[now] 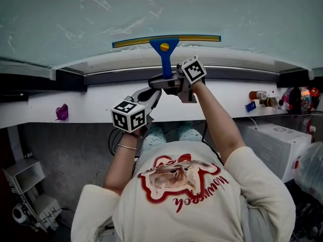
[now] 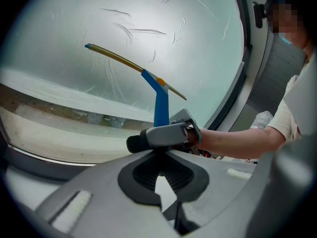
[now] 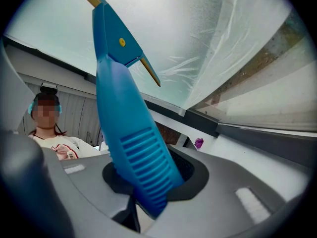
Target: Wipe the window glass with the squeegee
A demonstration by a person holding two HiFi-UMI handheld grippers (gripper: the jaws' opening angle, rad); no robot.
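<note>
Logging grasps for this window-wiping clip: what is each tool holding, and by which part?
The right tool grips the squeegee by the ribbed lower end of its blue handle. The left tool is shut on nothing.

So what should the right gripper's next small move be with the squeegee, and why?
Probably raise the squeegee higher up the window glass for a fresh pass: the right gripper has its jaws shut on the blue handle, the blade sits near the lower frame, and streaks show above it.
</note>
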